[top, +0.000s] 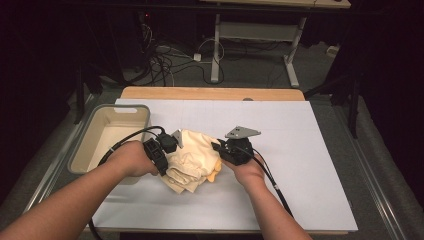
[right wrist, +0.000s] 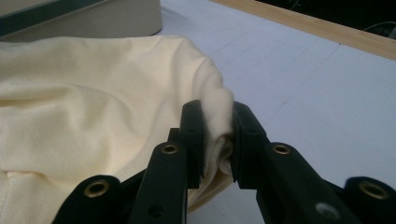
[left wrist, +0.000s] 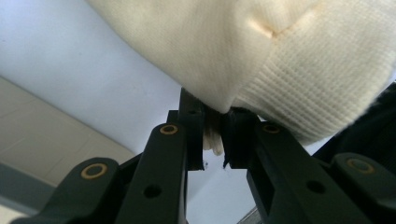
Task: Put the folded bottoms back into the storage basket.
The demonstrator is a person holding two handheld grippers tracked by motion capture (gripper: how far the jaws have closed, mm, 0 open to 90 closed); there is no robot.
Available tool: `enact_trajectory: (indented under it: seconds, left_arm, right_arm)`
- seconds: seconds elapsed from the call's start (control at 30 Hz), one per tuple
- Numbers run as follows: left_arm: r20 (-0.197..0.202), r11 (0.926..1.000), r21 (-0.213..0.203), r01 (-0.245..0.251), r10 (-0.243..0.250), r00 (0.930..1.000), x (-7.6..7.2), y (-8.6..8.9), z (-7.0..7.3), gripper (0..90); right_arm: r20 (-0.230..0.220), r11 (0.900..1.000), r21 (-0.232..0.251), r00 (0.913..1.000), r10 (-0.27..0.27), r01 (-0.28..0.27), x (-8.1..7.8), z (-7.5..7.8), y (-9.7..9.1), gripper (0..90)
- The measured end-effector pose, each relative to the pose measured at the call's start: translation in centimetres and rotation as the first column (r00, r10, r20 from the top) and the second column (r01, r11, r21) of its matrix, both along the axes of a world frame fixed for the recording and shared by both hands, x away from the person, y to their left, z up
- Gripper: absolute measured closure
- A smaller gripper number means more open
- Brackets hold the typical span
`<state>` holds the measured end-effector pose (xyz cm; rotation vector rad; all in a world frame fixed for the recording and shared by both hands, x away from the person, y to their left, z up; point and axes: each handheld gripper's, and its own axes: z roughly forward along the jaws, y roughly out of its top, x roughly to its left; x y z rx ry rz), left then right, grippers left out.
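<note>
A white-topped table carries a cream garment and a beige bin.

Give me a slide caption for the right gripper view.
Right tool pinching a fold of cream cloth on the white table, bin behind.

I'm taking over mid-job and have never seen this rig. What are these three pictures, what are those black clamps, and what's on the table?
A person holds a two-jaw clamp in each hand. The high view looks down on the white table. The other two pictures come from cameras riding on each clamp. The left gripper and the right gripper are each shut on a fold of the cream garment, which lies bunched between the hands. A beige bin stands at the table's left edge.
</note>
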<state>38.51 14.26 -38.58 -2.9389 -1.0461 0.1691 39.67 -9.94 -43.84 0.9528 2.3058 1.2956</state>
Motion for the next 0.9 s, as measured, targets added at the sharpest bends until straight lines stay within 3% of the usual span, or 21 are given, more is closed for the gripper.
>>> enact_trajectory:
  seconds: [0.5, 0.9]
  left_arm:
    - [0.01, 0.9999, 0.001, -0.011, 0.011, 0.9999, 0.6, 0.9, 2.5, 78.7]
    - [0.006, 0.9994, 0.016, -0.03, 0.03, 0.9995, 0.9, 2.3, 3.4, 78.7]
  right_arm:
    - [0.01, 0.9999, 0.014, 0.9999, 0.008, -0.008, 0.3, 2.2, 0.5, 79.2]
    - [0.037, 0.9995, 0.009, 0.9988, 0.031, -0.031, 0.8, 3.6, 2.1, 79.1]
